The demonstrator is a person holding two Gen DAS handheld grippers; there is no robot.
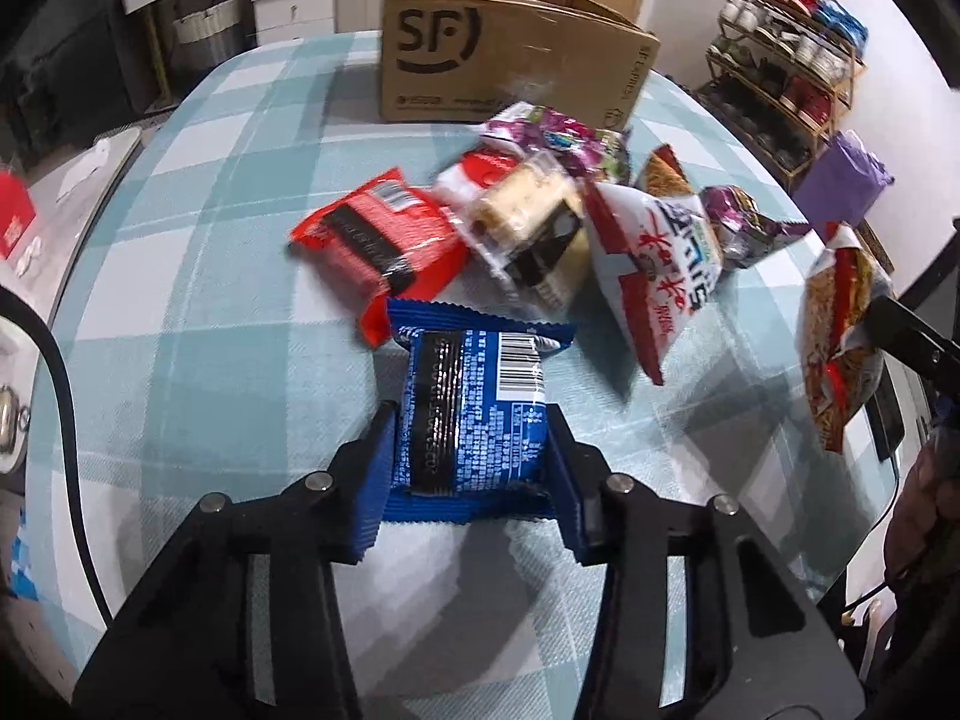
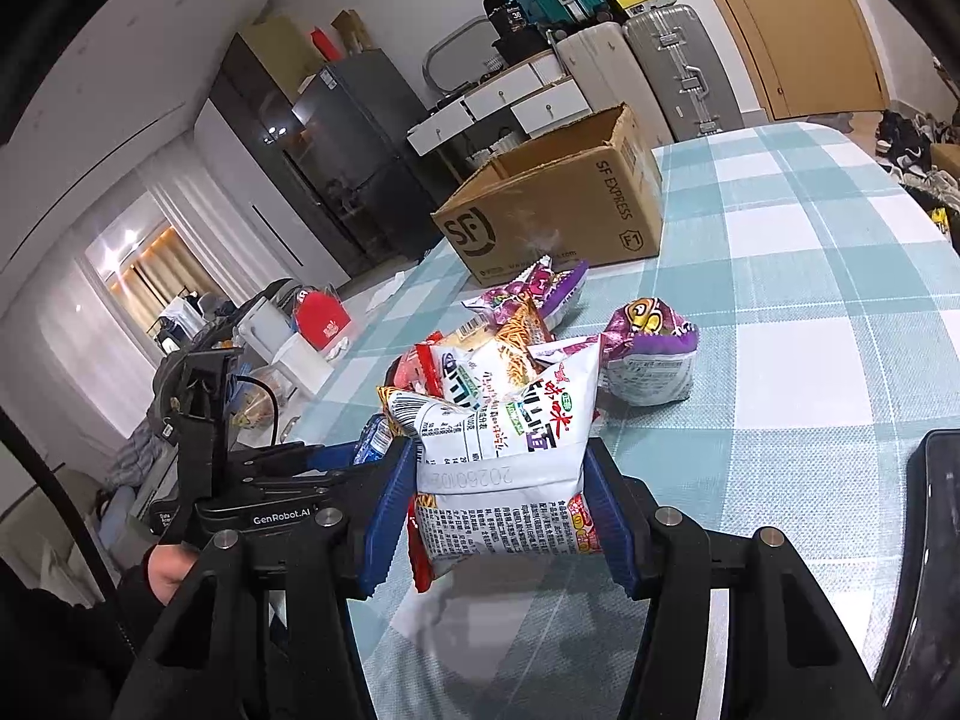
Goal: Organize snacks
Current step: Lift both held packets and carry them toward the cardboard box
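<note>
Checked tablecloth [image 1: 198,252] (box [image 1: 510,54] behind): left tool [image 1: 471,450] clamps blue packet [image 1: 474,402], right tool [image 2: 501,504] clamps white packet [image 2: 504,480].

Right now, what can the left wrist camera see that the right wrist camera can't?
Only the left wrist view: the left gripper pinching the blue packet, and a shoe rack.
Only the right wrist view: a fridge, suitcases, and the right gripper pinching a white snack bag.
Both: the cardboard box and the checked tablecloth.
</note>
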